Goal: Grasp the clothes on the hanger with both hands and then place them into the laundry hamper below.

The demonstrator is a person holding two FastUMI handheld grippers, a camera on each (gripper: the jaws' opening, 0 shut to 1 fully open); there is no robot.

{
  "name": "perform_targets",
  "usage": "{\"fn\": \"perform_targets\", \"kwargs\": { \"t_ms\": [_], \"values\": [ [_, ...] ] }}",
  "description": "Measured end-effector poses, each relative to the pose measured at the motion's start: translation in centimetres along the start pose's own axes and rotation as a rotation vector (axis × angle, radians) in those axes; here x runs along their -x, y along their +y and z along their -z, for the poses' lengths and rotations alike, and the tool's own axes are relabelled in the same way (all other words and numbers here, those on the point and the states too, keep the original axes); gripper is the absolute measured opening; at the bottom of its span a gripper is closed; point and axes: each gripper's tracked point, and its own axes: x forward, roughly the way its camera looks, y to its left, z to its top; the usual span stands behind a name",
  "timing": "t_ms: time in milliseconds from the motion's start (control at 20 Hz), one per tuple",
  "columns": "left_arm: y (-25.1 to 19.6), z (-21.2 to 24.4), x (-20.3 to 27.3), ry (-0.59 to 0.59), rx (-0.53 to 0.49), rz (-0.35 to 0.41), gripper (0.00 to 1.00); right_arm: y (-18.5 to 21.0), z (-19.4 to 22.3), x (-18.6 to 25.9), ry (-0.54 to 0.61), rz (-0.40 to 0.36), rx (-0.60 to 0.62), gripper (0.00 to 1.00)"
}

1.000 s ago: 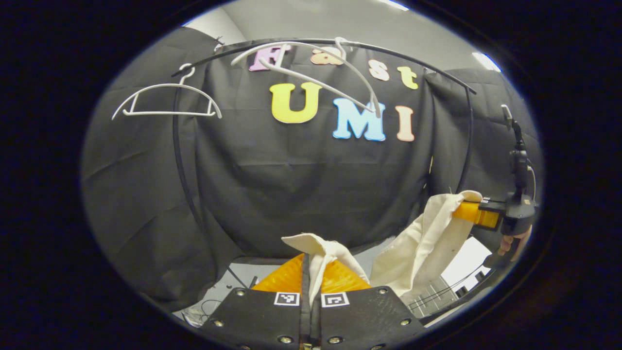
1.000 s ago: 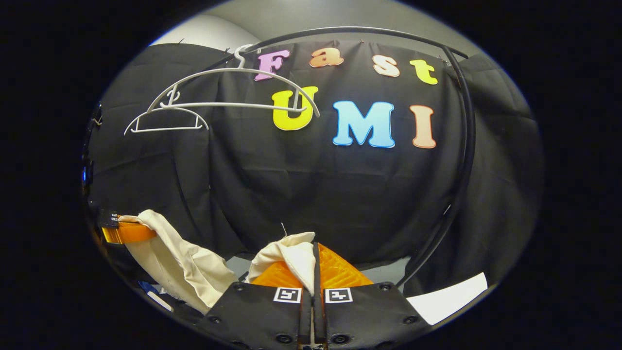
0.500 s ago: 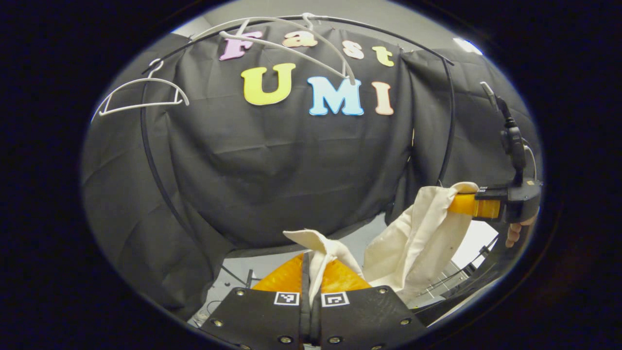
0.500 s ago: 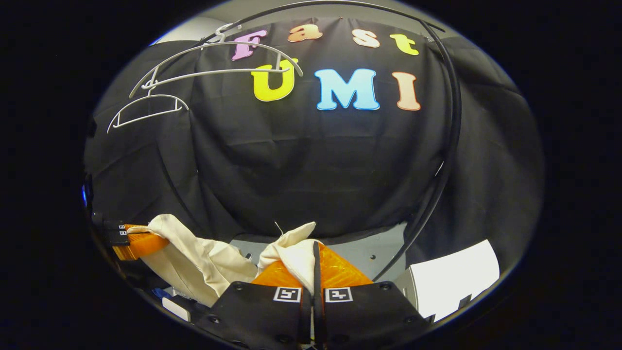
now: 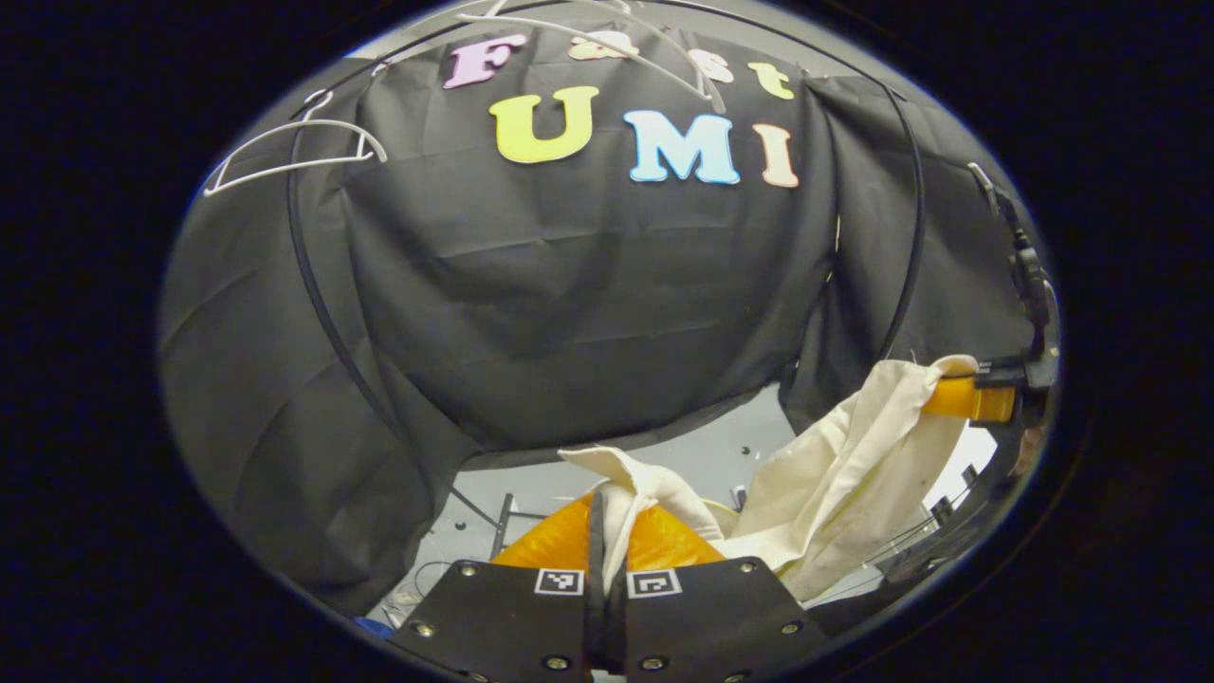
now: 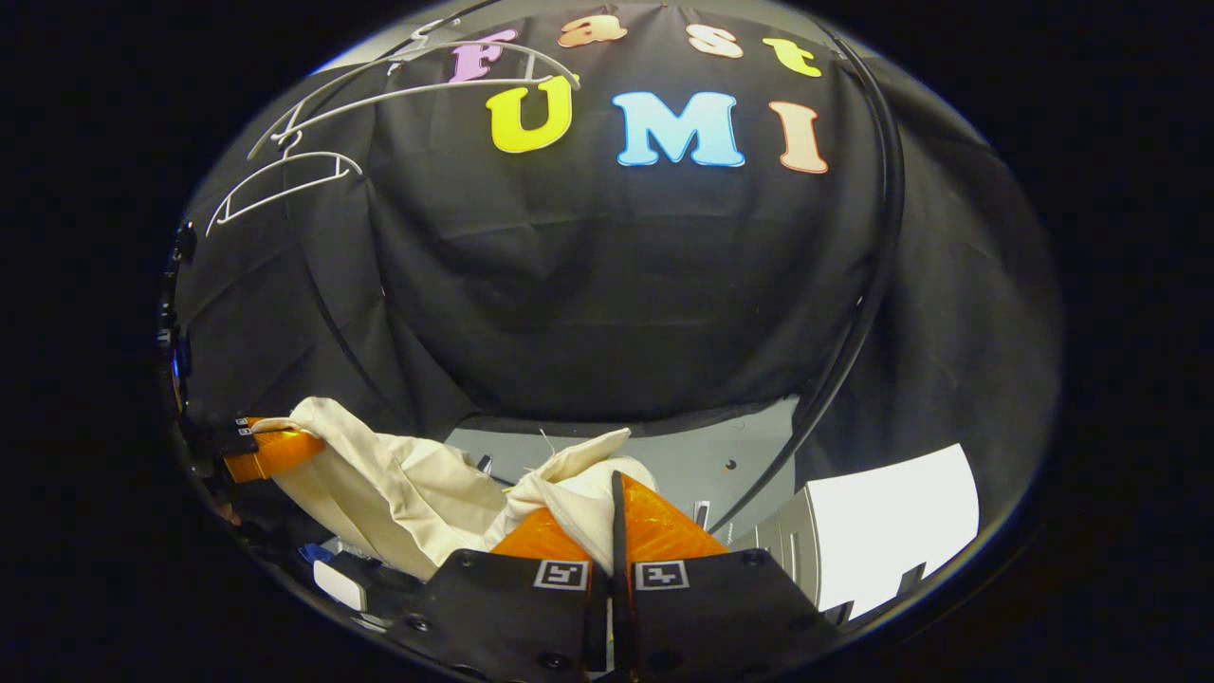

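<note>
Gripping: your left gripper (image 5: 607,517) is clamped on the cream garment (image 5: 835,474); your right gripper (image 6: 612,507) pinches its other end.
Garment: off the white hangers (image 5: 294,156), slung between both claws.
Long axis: claw to claw, sagging midway.
Hamper: somewhere below; I cannot make it out.
Nearer hand: neither, level.

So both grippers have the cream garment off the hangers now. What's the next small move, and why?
Probably keep lowering both together without opening. The left gripper and right gripper each pinch the cream garment, which hangs between them in the air, the white hangers bare above; I cannot make out a hamper to release over.
</note>
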Motion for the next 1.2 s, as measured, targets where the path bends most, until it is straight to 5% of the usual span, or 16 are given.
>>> {"fn": "perform_targets", "kwargs": {
  "t_ms": [350, 800, 850, 900, 950, 1050, 1100, 1200],
  "values": [
    [-0.1, 1.5, -0.3, 0.070, 0.035, 0.022, 0.02, 0.0, 2.2, -1.4, 0.039, 0.043, -0.012, 0.01],
    [1.3, 2.7, -0.5, 0.106, 0.057, 0.004, 0.02, 0.6, 3.4, -1.9, 0.099, 0.026, -0.068, 0.13],
    [1.6, 2.6, -0.3, 0.102, 0.060, -0.001, 0.07, 0.8, 3.6, -1.8, 0.113, 0.016, -0.078, 0.24],
    [1.5, 2.7, -0.5, 0.106, 0.064, 0.012, 0.23, 1.2, 3.8, -2.0, 0.127, -0.004, -0.089, 0.35],
    [1.1, 3.3, -0.3, 0.114, 0.067, 0.027, 0.38, 1.5, 4.0, -1.9, 0.138, -0.019, -0.102, 0.61],
    [1.6, 4.0, -0.1, 0.126, 0.066, 0.017, 0.68, 1.7, 4.4, -1.7, 0.153, -0.025, -0.121, 0.85],
    [1.8, 4.4, 0.2, 0.132, 0.068, 0.007, 0.84, 1.7, 4.5, -1.5, 0.154, -0.026, -0.128, 0.91],
    [2.2, 4.8, 0.9, 0.136, 0.076, -0.013, 0.92, 1.7, 4.7, -1.0, 0.152, -0.016, -0.132, 0.98]
  ]
}}
